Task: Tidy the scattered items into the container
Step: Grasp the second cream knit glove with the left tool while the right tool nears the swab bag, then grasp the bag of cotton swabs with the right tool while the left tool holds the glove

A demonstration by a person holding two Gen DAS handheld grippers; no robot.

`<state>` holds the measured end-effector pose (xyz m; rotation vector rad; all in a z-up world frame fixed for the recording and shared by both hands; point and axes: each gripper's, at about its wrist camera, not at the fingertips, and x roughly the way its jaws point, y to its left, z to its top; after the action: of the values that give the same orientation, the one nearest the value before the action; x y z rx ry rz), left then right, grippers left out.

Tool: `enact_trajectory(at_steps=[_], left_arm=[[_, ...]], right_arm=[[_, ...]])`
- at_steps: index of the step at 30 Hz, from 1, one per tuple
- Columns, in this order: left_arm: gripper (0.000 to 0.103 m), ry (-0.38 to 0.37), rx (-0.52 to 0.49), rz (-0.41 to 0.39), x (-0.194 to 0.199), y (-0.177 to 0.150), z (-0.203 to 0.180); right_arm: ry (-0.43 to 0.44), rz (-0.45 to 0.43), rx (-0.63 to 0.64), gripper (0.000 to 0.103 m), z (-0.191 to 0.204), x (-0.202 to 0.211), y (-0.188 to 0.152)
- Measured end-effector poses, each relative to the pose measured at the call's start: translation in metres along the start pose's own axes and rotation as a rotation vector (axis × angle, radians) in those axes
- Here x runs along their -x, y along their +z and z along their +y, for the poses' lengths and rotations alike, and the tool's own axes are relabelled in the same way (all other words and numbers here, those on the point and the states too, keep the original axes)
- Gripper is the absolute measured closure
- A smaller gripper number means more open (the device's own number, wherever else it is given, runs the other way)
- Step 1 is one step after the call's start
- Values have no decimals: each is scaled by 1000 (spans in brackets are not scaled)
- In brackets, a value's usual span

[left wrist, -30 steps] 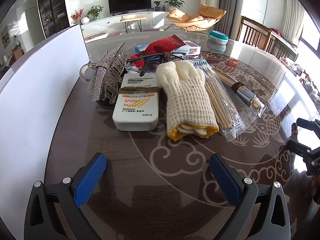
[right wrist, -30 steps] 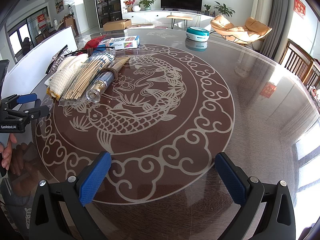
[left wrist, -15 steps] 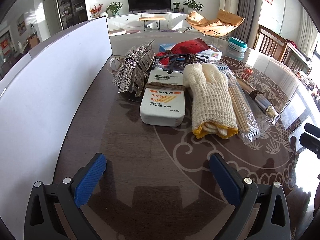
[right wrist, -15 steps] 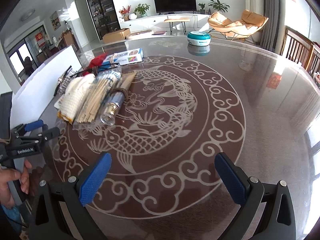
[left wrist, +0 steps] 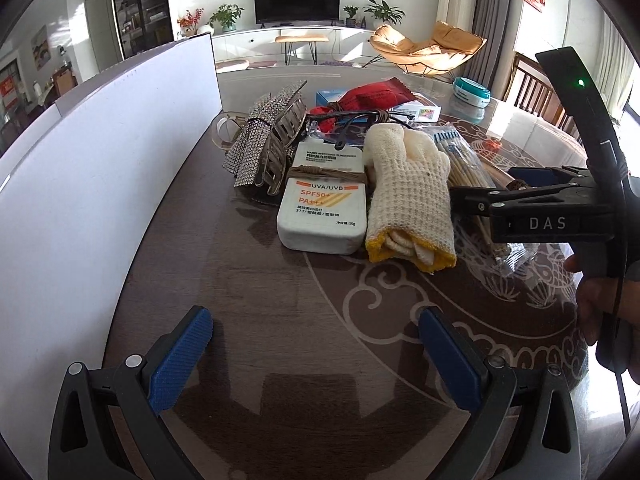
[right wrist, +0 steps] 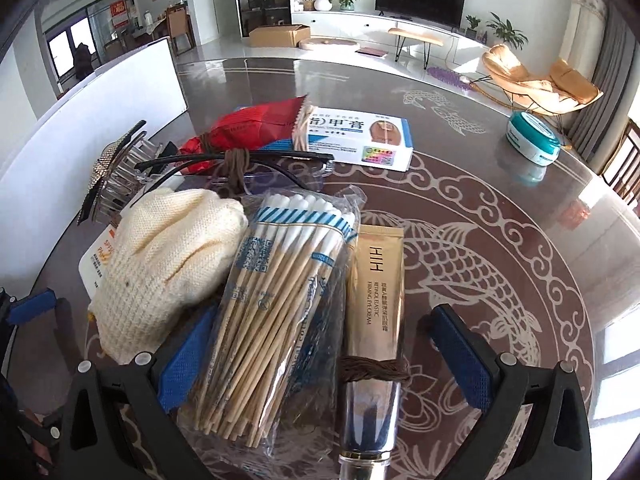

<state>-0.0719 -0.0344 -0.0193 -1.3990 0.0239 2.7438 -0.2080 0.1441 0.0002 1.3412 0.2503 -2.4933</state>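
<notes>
A pile of items lies on the round table: a white sunscreen box (left wrist: 324, 208), a cream knit glove (left wrist: 408, 196) (right wrist: 168, 264), a bag of cotton swabs (right wrist: 276, 312), a gold eye-cream tube (right wrist: 374, 304), black glasses (right wrist: 240, 160), a rhinestone hair claw (left wrist: 268, 144), a red packet (right wrist: 252, 128) and a blue-white ointment box (right wrist: 356, 140). My right gripper (right wrist: 326, 364) is open, its jaws straddling the swab bag and the tube; it also shows in the left wrist view (left wrist: 520, 196). My left gripper (left wrist: 316, 352) is open and empty, short of the sunscreen box.
A tall white container wall (left wrist: 80, 184) runs along the left of the pile and also shows in the right wrist view (right wrist: 100, 112). A teal round tin (right wrist: 534, 140) stands at the far right of the table (right wrist: 500, 240). Chairs stand beyond the table's right edge.
My right gripper has swung left and moved in over the swab bag and cream tube. My left gripper has turned slightly, holding its distance from the pile.
</notes>
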Motion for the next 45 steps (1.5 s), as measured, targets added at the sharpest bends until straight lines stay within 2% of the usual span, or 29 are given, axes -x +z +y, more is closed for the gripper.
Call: enact_trajectory(at_steps=[5,10,14,18,20,24,25,26,29,30,31,32,35,38,42,45], left_arm=[[0,-5,4,-2,1,0,1],[0,-15,-2,0,1,0,1],[0,-175,-8,-8,5,7,1],[0,-204,-1,-99,16,25,-6],[0,-193,-54,-105,12,37,-19],[0,-69,-196,-75,-12,57,-52],[3,-50,-215,-67,-17,60,-57],[17,-40,-226,-56,-22,62,-61],[48,7,-221,-55,-27,66,-63],[52,4,-210,-60,-25,67,-61],[66,-11,-194,-60,-22,67,-58],[71,-33,-175,-56,-18,67,-55],[71,-68,-127,-62,4,52,-46],[71,-92,-99,-40,27,23,-38],[69,-70,-62,-7,37,-13,-23],[57,-45,-42,-16,37,-22,-16]], right_arm=[[-79,-12,-116,0,-50,24,-32],[-99,-31,-144,0,-67,44,-56],[-105,-33,-149,0,-67,47,-57],[-105,-33,-149,0,-67,47,-58],[-105,-33,-149,0,-67,47,-58],[-105,-33,-149,0,-67,47,-58],[-105,-33,-149,0,-67,47,-58],[-105,-33,-149,0,-67,47,-58],[-105,-33,-149,0,-67,47,-58],[-105,-33,-149,0,-67,47,-58],[-105,-33,-149,0,-67,47,-58],[-105,-33,-149,0,-67,47,-58],[-105,-33,-149,0,-67,47,-58],[-105,-34,-149,0,-67,47,-58],[-105,-34,-149,0,-67,47,-58],[-105,-34,-149,0,-67,47,-58]])
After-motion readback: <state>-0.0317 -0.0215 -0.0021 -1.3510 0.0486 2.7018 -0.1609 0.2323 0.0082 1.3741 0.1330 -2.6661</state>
